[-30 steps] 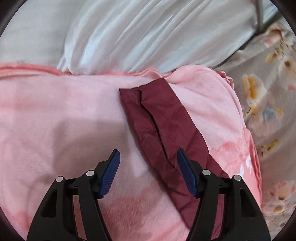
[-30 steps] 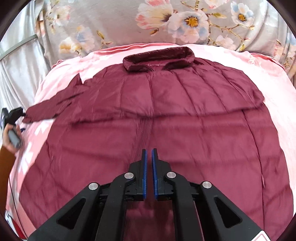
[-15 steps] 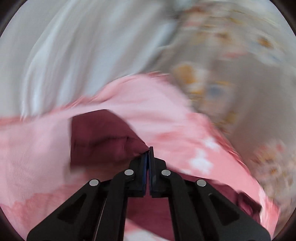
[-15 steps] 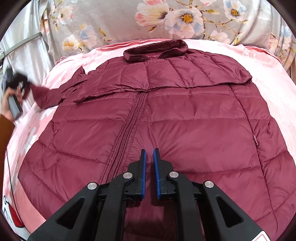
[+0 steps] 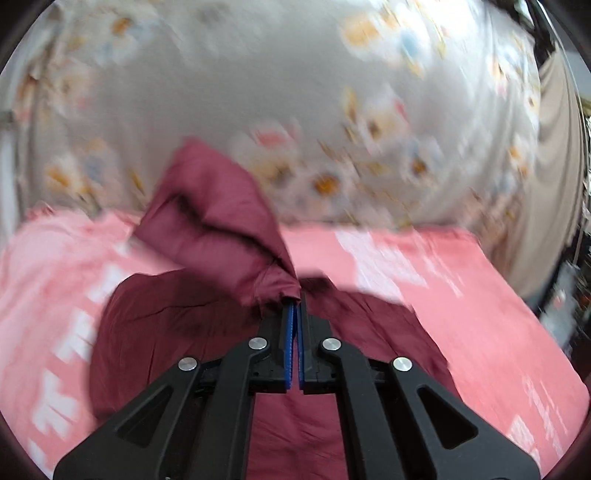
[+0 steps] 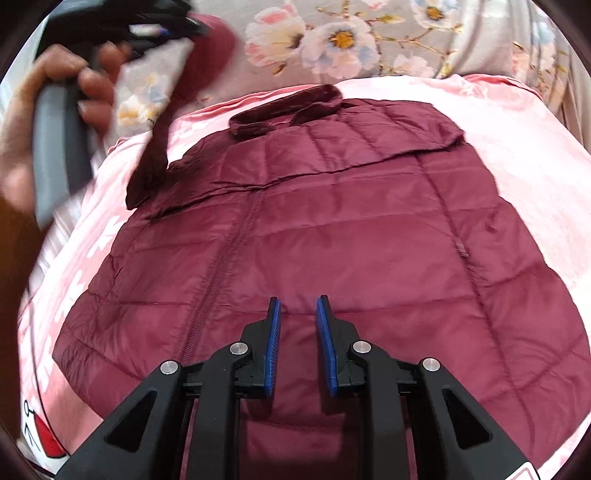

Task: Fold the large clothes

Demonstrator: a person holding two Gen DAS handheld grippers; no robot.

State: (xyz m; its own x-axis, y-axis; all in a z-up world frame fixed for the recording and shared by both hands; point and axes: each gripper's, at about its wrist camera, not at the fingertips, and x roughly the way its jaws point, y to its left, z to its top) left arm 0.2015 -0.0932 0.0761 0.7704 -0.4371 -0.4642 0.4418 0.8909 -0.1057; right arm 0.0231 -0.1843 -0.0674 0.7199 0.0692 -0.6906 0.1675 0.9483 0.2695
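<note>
A maroon quilted jacket [image 6: 332, 240] lies front up on a pink blanket [image 6: 517, 122], collar [image 6: 280, 110] at the far side. My left gripper [image 5: 295, 301] is shut on the end of the jacket's left sleeve [image 5: 218, 221] and holds it lifted above the jacket body [image 5: 177, 332]. In the right wrist view the left gripper [image 6: 173, 22] and the hand holding it show at the upper left, with the sleeve [image 6: 207, 48] raised. My right gripper [image 6: 297, 301] is open and empty, low over the jacket's lower front next to the zipper [image 6: 218, 273].
A grey floral sheet [image 6: 351, 37] rises behind the blanket and fills the top of the left wrist view [image 5: 314, 110]. The blanket's right edge [image 5: 517, 295] drops off toward dark furniture. The left wrist view is motion-blurred.
My left gripper closed on the sleeve end, lifted it and swung it up toward the jacket body. My right gripper opened from shut and moved nearer over the jacket.
</note>
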